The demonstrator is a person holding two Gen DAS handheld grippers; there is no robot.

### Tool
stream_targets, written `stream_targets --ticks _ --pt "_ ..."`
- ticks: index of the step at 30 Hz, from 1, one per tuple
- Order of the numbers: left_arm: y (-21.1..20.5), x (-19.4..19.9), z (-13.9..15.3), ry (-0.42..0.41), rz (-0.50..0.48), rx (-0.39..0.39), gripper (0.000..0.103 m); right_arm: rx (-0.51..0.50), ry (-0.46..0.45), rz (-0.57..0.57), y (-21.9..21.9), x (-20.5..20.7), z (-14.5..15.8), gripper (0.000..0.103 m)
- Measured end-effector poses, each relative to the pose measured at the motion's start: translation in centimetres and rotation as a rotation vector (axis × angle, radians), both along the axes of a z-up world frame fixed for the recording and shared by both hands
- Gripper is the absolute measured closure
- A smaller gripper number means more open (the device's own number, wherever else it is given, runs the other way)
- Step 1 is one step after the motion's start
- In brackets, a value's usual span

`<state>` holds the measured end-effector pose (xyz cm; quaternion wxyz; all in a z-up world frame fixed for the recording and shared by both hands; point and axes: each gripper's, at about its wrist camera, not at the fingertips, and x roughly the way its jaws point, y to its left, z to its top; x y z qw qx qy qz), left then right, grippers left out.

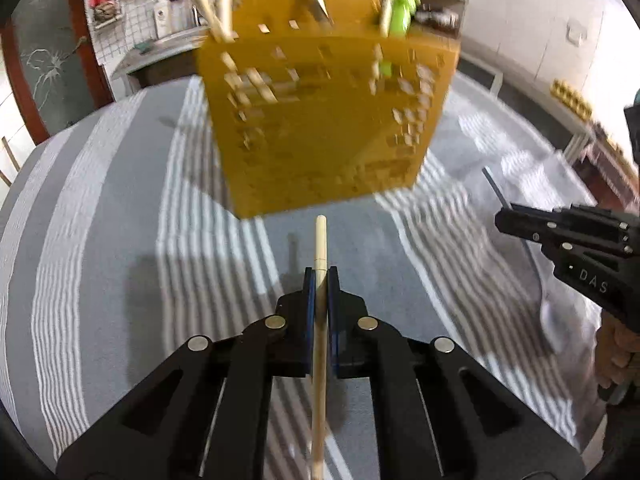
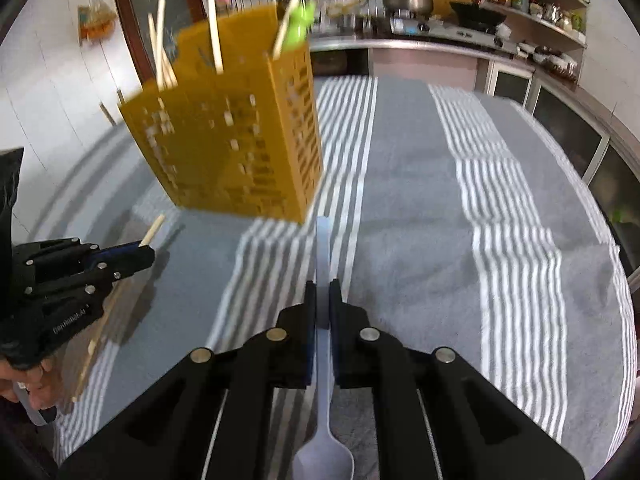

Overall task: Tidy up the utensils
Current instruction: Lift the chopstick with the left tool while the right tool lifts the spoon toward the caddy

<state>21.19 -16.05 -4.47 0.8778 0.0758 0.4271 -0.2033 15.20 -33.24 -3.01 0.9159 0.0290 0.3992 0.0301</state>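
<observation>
A yellow perforated utensil holder [image 1: 324, 120] stands on the striped cloth, with several wooden chopsticks [image 1: 208, 4] and a green utensil [image 1: 402, 12] standing in it. It also shows in the right wrist view [image 2: 232, 140]. My left gripper [image 1: 321, 276] is shut on a wooden chopstick [image 1: 320, 248], its tip pointing at the holder's base. My right gripper [image 2: 322, 288] is shut on a pale blue plastic spoon [image 2: 323, 248], handle forward, bowl [image 2: 323, 456] towards the camera. Each gripper shows in the other's view, the right one [image 1: 508, 220] and the left one [image 2: 146, 254].
A grey and white striped cloth [image 2: 440, 200] covers the table. A kitchen counter [image 2: 420, 44] with a pot, a stove and shelves runs behind it. A door frame [image 1: 16, 64] stands at the left.
</observation>
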Motion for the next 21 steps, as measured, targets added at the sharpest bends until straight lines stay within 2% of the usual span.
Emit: stream_targets --ticks 6,9,21 --pt "1.3 -0.3 3.3 -0.067 0.015 -0.075 0.098 0.029 -0.101 0.005 -0.5 -0.8 2.5 0.096" --pt "1.9 -0.7 4.5 -0.095 0.022 -0.095 0.098 0.026 -0.120 0.008 -0.4 -1.0 2.9 0.096" --pt "2.8 -1.1 5.6 -0.126 0.030 -0.135 0.098 0.013 -0.171 0.020 0.0 -2.3 4.0 0.096"
